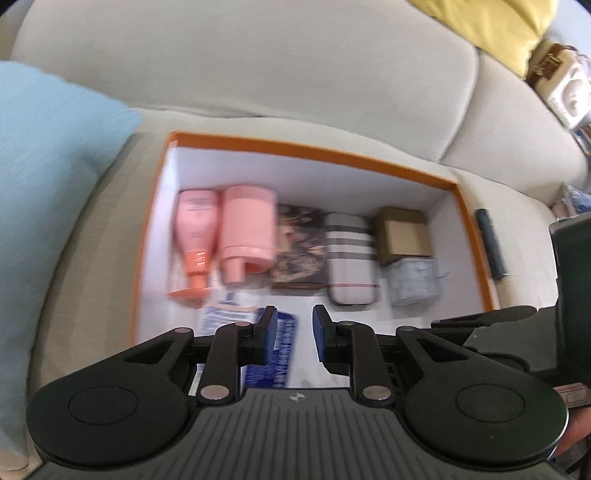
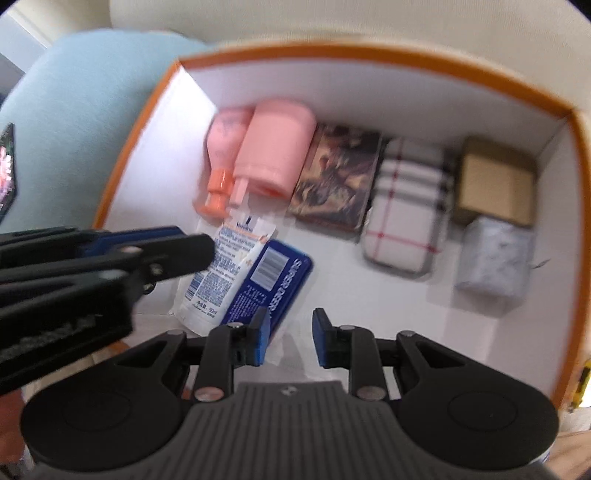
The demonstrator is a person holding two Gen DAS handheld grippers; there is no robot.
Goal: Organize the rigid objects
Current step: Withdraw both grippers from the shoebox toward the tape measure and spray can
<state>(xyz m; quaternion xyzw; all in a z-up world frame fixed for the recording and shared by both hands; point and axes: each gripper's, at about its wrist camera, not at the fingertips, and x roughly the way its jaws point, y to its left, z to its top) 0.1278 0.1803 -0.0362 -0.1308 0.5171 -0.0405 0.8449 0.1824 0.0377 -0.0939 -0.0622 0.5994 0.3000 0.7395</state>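
Observation:
An orange-rimmed box (image 1: 314, 147) with a white inside sits on a beige sofa. Along its far wall lie a pink bottle with an orange cap (image 1: 195, 225), a pink pump bottle (image 1: 249, 225), a brown patterned box (image 1: 299, 247), a plaid case (image 1: 349, 254), a gold box (image 1: 402, 232) and a grey marbled cube (image 1: 413, 280). Nearer lie a white tube (image 2: 218, 266) and a blue box (image 2: 269, 277). My left gripper (image 1: 294, 317) hovers over the blue box, shut and empty. My right gripper (image 2: 290, 321) hangs above the box floor, its jaws narrowly apart with nothing between them.
A light blue cushion (image 1: 48, 155) lies left of the box and a yellow one (image 1: 491, 26) at the far right. A dark slim stick (image 1: 489, 243) rests on the sofa just outside the box's right wall. The left gripper (image 2: 207, 247) reaches in from the left in the right wrist view.

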